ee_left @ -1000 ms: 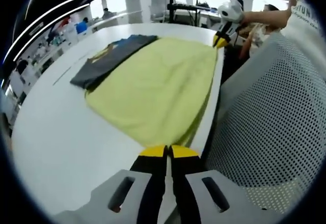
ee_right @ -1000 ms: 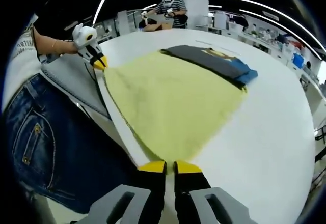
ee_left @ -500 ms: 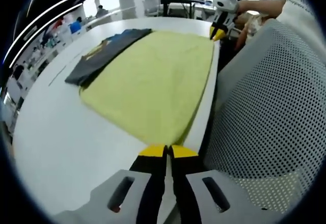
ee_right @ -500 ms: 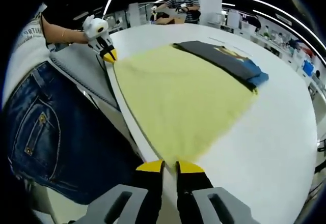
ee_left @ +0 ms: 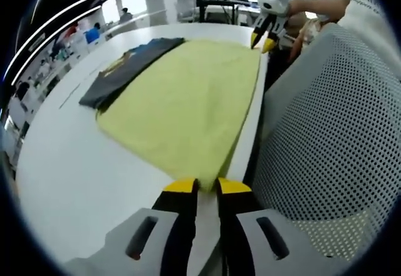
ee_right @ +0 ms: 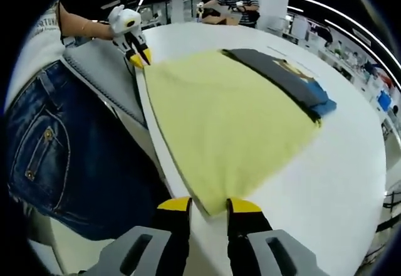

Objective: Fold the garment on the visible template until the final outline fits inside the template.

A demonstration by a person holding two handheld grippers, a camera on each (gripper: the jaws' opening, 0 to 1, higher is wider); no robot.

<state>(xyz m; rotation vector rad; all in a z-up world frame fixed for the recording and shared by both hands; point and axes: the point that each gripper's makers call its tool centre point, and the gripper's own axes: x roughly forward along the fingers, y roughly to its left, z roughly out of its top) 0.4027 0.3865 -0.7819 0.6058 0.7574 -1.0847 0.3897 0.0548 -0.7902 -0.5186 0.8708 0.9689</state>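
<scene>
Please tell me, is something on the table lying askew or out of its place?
Nothing looks damaged or spilled. The yellow garment lies flat, with its near edge running along the edge of the white table, almost at the rim. A folded dark grey garment lies along its far side, touching or slightly overlapping it.

Near edge of the dark folded garment [ee_left: 122, 72] under the yellow cloth [ee_left: 188, 103]
</scene>
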